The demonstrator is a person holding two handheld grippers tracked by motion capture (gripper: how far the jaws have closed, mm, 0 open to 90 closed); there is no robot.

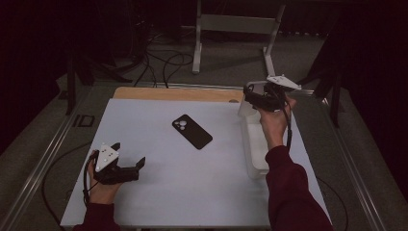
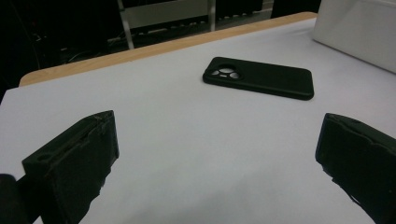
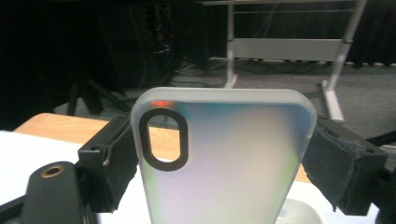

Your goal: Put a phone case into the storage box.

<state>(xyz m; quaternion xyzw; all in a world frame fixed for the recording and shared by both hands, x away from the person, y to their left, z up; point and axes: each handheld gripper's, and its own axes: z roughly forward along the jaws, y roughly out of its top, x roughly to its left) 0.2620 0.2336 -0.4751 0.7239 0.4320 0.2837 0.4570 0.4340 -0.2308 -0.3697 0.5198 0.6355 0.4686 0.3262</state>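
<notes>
Translucent case [image 3: 224, 158] before white bin [image 1: 254, 144]

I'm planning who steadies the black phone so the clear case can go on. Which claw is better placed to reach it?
Left. The left claw is open, empty and points at the black phone; the right claw already grips the clear case.

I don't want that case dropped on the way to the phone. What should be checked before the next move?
1. Right gripper clamps the translucent case by both side edges: ok.
2. Case upright between the jaws: ok.
3. Black phone lies flat, camera side up: ok.
4. White mat around the phone clear: ok.
5. Left gripper open, holding nothing: ok.
6. Grip firmness: cannot tell.
</notes>
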